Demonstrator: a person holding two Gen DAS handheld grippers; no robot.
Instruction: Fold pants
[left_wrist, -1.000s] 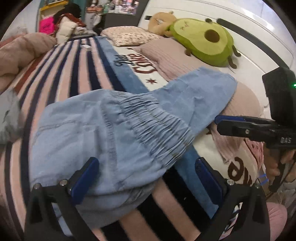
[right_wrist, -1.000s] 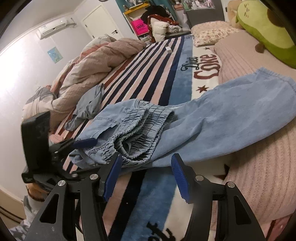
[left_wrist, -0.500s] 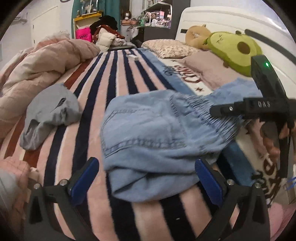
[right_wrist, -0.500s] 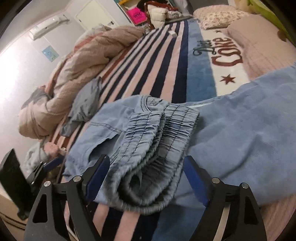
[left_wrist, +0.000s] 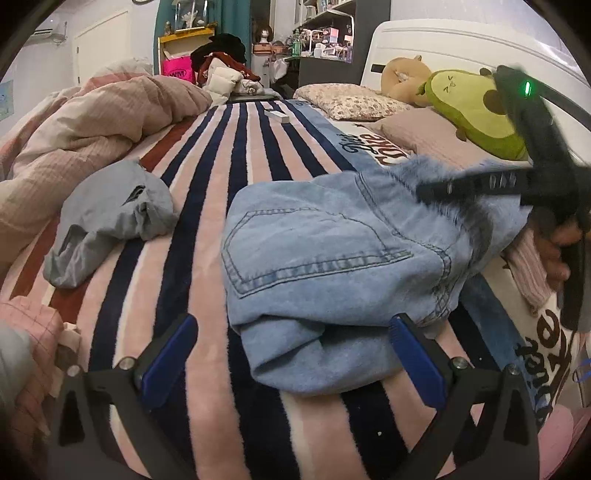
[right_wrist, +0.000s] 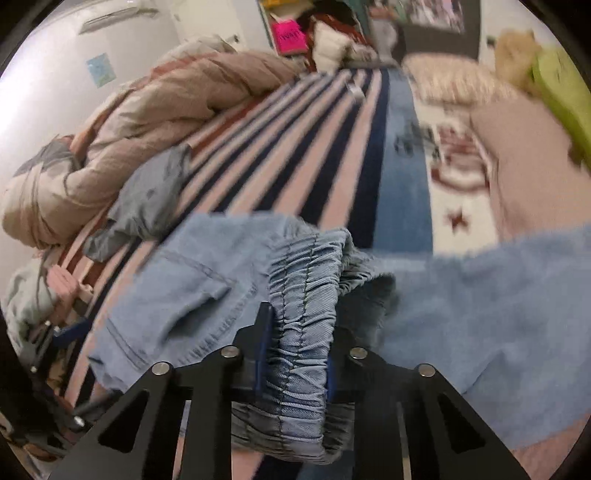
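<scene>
Your right gripper (right_wrist: 295, 354) is clamped on the gathered elastic waistband (right_wrist: 303, 295) of the light denim pants (left_wrist: 332, 254), which lie rumpled across the striped blanket (left_wrist: 207, 221), one leg trailing toward the pink pillow (left_wrist: 424, 129). Your left gripper (left_wrist: 291, 354) hangs wide open with nothing in it, low at the near hem of the heap. Pinch the opposite side of the waistband with the left, then draw both apart so the waist goes flat before any fold (the cloth looks soft and will slump). Mind the grey garment (left_wrist: 110, 214) just beside the pants, the bunched comforter (left_wrist: 92, 122) beyond it, and the avocado plush (left_wrist: 472, 110) near the headboard.
</scene>
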